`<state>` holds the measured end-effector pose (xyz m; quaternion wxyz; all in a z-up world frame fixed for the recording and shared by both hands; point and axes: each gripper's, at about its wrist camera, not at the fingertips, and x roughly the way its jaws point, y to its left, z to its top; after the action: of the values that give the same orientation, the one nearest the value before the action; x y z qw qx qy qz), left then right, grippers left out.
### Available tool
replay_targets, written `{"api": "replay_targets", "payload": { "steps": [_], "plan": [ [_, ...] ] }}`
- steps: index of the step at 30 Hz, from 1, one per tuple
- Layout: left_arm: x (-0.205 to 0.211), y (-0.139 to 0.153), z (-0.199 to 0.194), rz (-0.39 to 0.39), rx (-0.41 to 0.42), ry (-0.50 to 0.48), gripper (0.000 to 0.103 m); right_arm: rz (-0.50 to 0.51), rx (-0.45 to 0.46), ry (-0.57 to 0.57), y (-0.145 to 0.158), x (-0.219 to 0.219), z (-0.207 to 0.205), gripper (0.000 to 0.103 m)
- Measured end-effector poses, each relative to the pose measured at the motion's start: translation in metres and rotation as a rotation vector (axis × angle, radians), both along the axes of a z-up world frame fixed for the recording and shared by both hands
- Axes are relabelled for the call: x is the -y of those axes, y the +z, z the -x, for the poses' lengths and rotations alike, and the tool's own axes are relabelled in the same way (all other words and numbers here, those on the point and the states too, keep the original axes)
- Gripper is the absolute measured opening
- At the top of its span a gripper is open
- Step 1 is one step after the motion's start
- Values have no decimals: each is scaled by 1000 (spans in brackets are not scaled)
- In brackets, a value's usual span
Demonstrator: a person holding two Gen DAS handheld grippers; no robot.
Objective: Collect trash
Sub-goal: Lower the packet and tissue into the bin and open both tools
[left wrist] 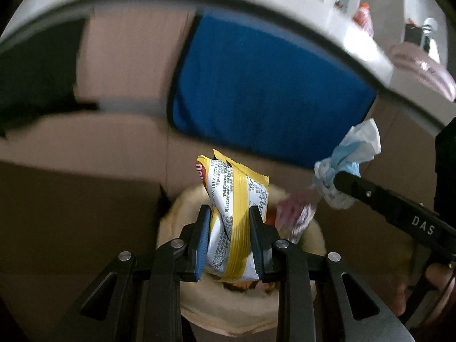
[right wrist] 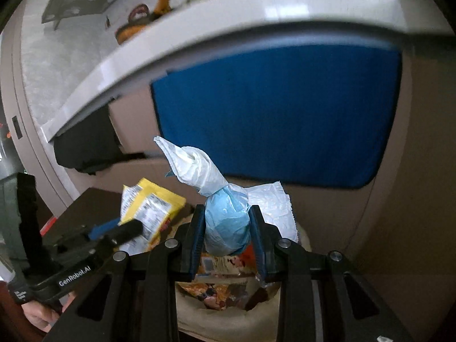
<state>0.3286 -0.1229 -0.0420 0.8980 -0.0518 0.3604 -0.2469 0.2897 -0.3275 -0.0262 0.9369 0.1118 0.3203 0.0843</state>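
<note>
My left gripper (left wrist: 230,213) is shut on a yellow and white snack wrapper (left wrist: 236,199) and holds it above the open mouth of a beige trash bag (left wrist: 228,310). My right gripper (right wrist: 227,213) is shut on a crumpled blue and white tissue wad (right wrist: 225,222) over the same trash bag (right wrist: 228,322). The tissue wad (left wrist: 347,159) shows at the right of the left wrist view, on the right gripper's finger. The snack wrapper (right wrist: 151,208) shows at the left of the right wrist view. Colourful wrappers (right wrist: 219,287) lie inside the bag.
A blue panel (left wrist: 265,85) stands behind the bag, under the white table edge (left wrist: 285,2). Brown cardboard (left wrist: 85,148) is on the left. A pink wrapper (left wrist: 296,213) sits at the bag's rim. A black object (right wrist: 85,142) is under the table at left.
</note>
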Motion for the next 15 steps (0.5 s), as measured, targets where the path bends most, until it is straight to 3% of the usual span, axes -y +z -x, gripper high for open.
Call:
{"api": "replay_targets", "payload": {
  "steps": [8, 15],
  "plan": [
    [13, -55, -30, -28, -189, -43, 28, -86, -203, -2, -77, 13, -42, 29],
    [22, -71, -48, -54, -219, -45, 31, -123, -288, 10, -107, 8, -60, 29]
  ]
}}
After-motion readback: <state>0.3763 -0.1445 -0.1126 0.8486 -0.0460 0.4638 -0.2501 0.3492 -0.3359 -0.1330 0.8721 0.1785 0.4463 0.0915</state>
